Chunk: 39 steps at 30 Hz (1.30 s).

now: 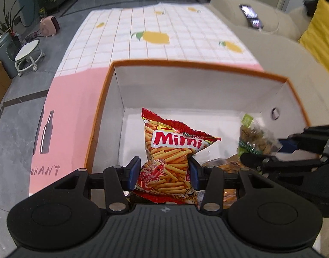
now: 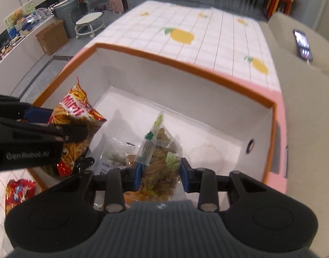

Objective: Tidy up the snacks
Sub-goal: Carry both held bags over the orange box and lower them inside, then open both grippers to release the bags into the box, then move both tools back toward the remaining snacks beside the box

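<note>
My left gripper is shut on a red Mimi snack bag, held over the open orange-rimmed white box. In the right wrist view the same Mimi bag hangs at the box's left side, pinched by the left gripper. My right gripper is shut on a clear bag of brown nuts with a green label, held over the box's middle. That nut bag shows at the right in the left wrist view, with the right gripper on it.
A clear packet with pale pieces and an orange snack pack lie on the box floor. Another red snack bag lies outside the box on the lemon-print tablecloth. A beige sofa with a phone stands to the right.
</note>
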Motion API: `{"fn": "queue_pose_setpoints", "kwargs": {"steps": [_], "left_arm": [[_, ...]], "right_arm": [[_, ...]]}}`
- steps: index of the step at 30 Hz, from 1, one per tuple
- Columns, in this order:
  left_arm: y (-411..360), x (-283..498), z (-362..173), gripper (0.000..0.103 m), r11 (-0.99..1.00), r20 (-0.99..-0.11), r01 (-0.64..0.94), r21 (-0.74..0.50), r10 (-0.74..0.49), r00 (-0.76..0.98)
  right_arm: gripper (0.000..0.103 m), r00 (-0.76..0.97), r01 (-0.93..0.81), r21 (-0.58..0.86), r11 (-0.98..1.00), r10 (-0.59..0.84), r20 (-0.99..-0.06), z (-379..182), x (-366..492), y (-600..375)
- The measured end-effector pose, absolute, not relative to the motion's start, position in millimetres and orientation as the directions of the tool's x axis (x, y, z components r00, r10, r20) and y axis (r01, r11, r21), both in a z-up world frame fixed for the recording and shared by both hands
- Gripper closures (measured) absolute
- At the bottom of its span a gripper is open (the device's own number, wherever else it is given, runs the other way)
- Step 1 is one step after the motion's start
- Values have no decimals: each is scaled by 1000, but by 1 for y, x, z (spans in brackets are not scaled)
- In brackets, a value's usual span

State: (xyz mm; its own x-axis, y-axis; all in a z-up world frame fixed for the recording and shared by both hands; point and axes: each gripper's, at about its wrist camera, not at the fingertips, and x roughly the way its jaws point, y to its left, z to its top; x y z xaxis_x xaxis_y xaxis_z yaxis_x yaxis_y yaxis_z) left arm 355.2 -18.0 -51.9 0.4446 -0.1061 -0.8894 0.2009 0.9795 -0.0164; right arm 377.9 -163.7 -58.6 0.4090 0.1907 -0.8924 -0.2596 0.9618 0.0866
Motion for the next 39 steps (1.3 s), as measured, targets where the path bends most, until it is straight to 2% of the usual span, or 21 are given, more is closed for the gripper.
{"fn": "queue_pose_setpoints", "kwargs": {"steps": [12,17,20,23,27,39], "left_arm": [[-28,372,-81,50,978,-940,196,66,-5,340],[-28,371,-82,44,978,-938,197,74,1,346],[-27,370,-80,37,977,-936,200,70,-5,352],[-25,368,-74,32,976,-930,211,43,-38,365],[-23,359,-59,23,979,-916,201,43,-41,399],[1,301,-1,23,988,-843,155,26,-62,535]], "right_arm": [[68,344,-254,-19,967,72,-936,-90,395,-157],[66,335,-253,-11,967,77,-939,-90,393,-158],[61,338,-249,11,968,98,-936,-85,394,-159],[50,341,-239,28,971,111,-934,-79,393,-161],[46,352,-228,38,973,119,-928,-69,387,-161],[41,409,-222,59,973,148,-900,-24,345,-158]]}}
